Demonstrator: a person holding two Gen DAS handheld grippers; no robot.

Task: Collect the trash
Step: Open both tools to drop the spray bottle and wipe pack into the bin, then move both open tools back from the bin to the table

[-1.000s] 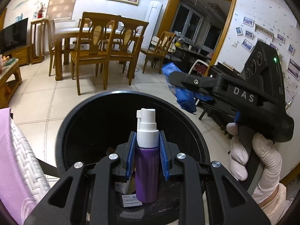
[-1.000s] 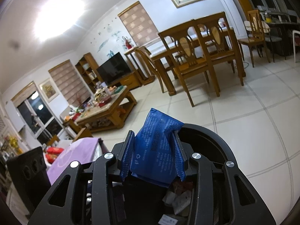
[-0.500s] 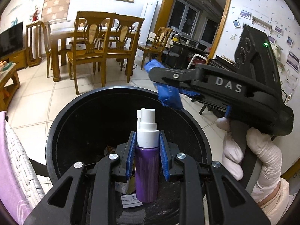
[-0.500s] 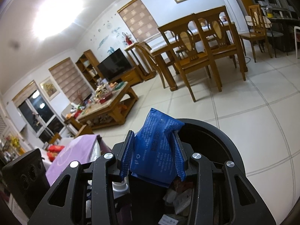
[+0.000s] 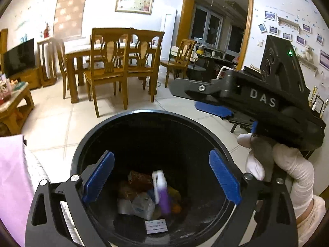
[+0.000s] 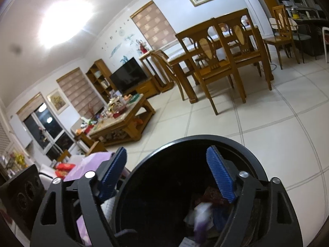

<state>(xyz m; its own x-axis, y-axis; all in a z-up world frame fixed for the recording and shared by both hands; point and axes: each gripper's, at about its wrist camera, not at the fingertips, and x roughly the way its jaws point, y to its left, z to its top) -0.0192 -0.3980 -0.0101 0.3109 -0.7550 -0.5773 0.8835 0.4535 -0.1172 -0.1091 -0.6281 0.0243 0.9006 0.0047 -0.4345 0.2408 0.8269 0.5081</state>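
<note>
A round black trash bin (image 5: 96,135) stands on the tiled floor below both grippers; it also shows in the right wrist view (image 6: 236,142). My left gripper (image 5: 161,178) is open and empty above the bin's mouth. A purple spray bottle with a white pump head (image 5: 161,191), blurred, lies among the trash inside; it shows as a blur in the right wrist view (image 6: 200,218). My right gripper (image 6: 166,173) is open and empty over the bin; its side shows in the left wrist view (image 5: 213,108). The blue packet is among the trash (image 6: 220,216).
Wrappers and paper scraps (image 5: 141,205) fill the bin's bottom. A pink-covered seat (image 5: 12,175) is at my left. A wooden dining table with chairs (image 5: 115,61) stands beyond, a cluttered coffee table (image 6: 121,119) and a TV (image 6: 128,76) farther left.
Both grippers opened. The purple spray bottle left the left gripper and the blue packet left the right gripper; both dropped into the bin.
</note>
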